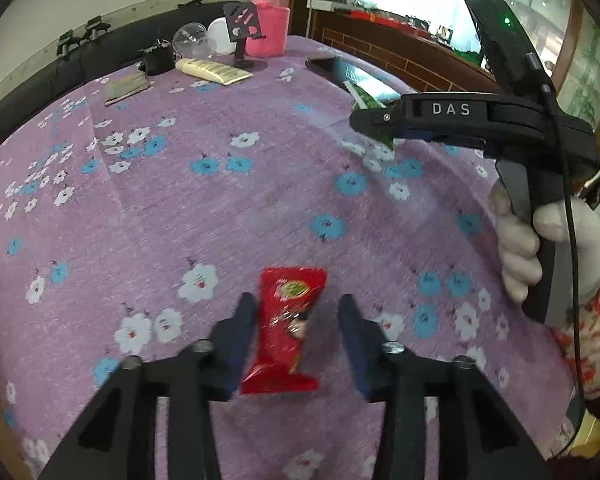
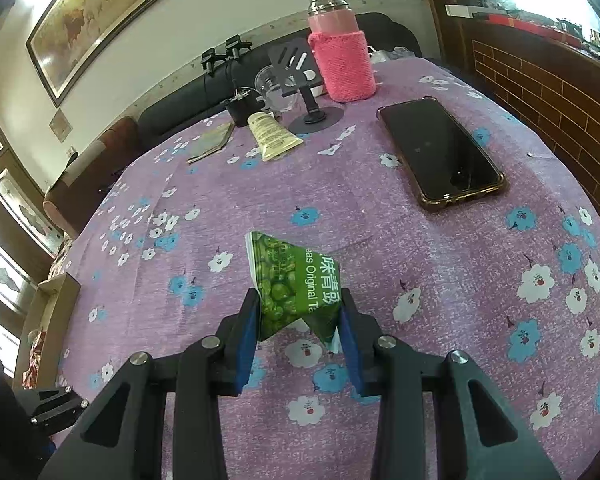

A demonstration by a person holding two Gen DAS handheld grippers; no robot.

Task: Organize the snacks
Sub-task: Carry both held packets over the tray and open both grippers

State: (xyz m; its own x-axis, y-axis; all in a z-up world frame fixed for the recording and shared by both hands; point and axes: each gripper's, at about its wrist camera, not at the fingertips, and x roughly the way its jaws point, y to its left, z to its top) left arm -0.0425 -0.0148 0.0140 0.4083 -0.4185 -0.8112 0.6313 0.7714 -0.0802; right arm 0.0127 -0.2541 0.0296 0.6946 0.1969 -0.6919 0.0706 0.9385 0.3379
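Red snack packet (image 1: 286, 332): loose between my wide left jaws, may slip | green pea packet (image 2: 296, 284): pinched by right jaws, may tear.

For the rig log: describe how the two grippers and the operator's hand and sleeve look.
Both the left gripper and the right gripper have matte black frames, silver bolts and blue finger pads. The right one bears white "DAS" lettering, a green LED and a black cable. White glove, red floral sleeve.

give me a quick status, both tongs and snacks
Left tongs open around red snack packet. Right tongs shut on green pea packet. Phone lies ahead.
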